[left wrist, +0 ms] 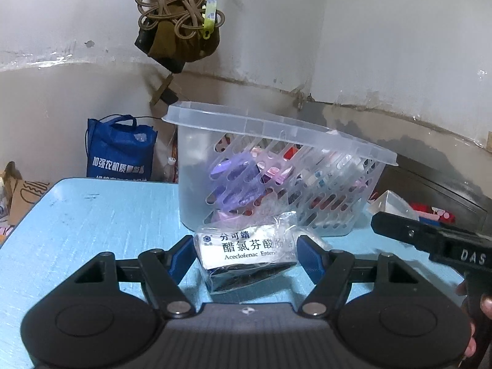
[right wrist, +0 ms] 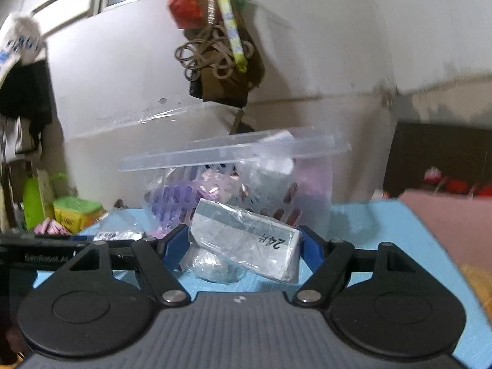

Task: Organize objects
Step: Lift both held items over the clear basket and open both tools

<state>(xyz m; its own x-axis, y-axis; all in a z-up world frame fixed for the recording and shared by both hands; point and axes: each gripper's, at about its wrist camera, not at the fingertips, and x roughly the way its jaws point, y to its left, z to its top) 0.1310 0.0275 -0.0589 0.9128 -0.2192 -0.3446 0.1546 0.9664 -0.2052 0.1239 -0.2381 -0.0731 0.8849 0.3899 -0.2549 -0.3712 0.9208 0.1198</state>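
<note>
Left gripper clamping medicine box, basket seemingly near.

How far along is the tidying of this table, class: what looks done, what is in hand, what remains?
Done: the clear slotted basket already holds assorted packets, its lid resting tilted on top. In hand: the left gripper brackets a bagged Aceclofenac box; the right gripper brackets a bagged box marked 24. Left: both boxes still sit outside the basket on the blue table.
</note>
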